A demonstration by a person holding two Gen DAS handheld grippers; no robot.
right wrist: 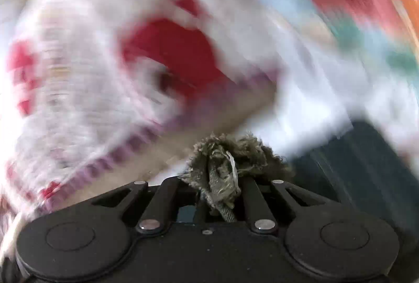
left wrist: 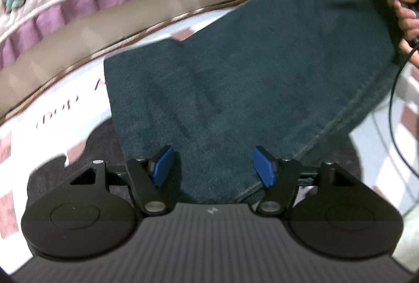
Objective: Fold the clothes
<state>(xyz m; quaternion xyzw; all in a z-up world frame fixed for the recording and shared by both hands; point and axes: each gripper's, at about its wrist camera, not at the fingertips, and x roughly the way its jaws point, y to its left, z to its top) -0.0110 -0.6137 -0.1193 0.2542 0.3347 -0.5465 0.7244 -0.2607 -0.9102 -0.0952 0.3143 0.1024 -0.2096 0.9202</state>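
Diagonally, dark jeans leg (left wrist: pixel 248 68), frayed hem in right gripper (right wrist: pixel 222 178), upper right.

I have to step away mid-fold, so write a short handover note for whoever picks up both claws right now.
Left claw: open, pads either side of the dark jeans near their bottom edge, not pinching.
Right claw: shut on the jeans' frayed hem, lifted at the far right of the left view.
Jeans lie partly on the patterned sheet, one end raised.
Done: hem gripped.
Left: carry it over, lay it flat, finish the fold.
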